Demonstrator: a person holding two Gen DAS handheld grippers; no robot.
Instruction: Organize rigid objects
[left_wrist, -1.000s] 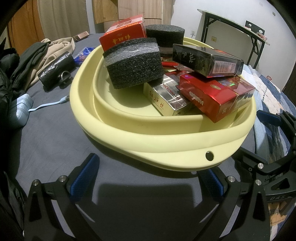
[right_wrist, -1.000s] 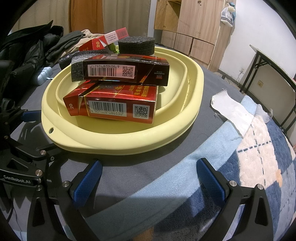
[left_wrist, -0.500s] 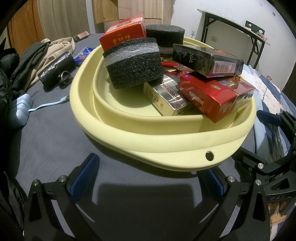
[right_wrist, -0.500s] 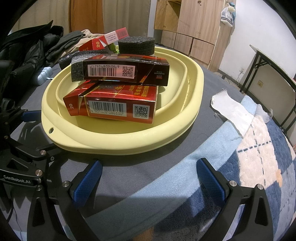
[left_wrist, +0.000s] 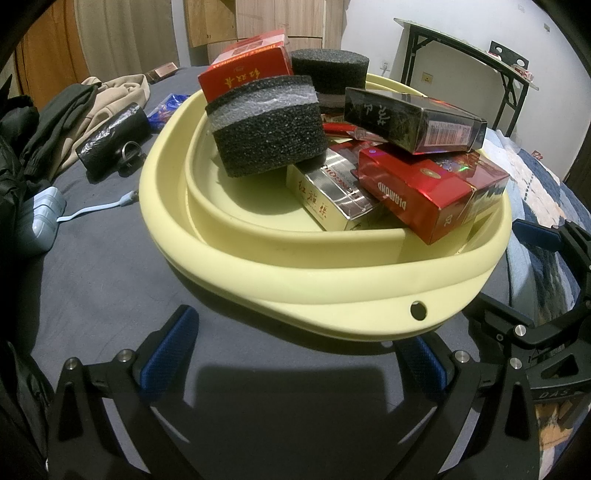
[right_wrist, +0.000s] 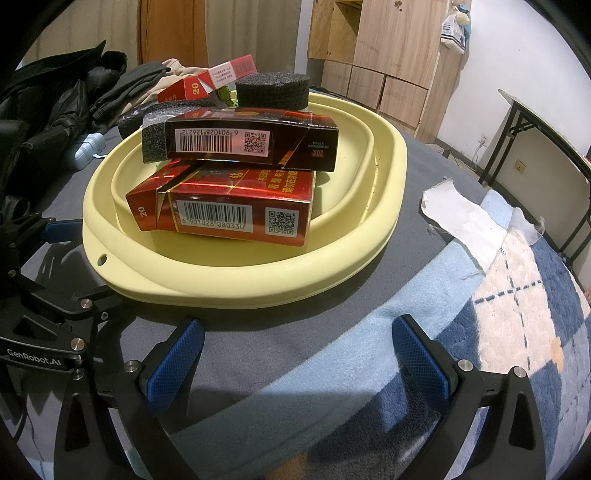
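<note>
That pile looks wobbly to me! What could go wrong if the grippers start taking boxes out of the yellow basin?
1. The black box lies on top of the red Diamond box, overhanging it. Pulling the red one first would likely tip the black one off.
2. The foam block rests partly on the silver box, so moving that box may roll the foam.
3. The left gripper and right gripper, both open, sit close together at the yellow basin rim and might bump.

yellow basin (left_wrist: 325, 280) piled with boxes (left_wrist: 424, 188), foam blocks (left_wrist: 266, 136), left claw (left_wrist: 295, 354) spread
</note>
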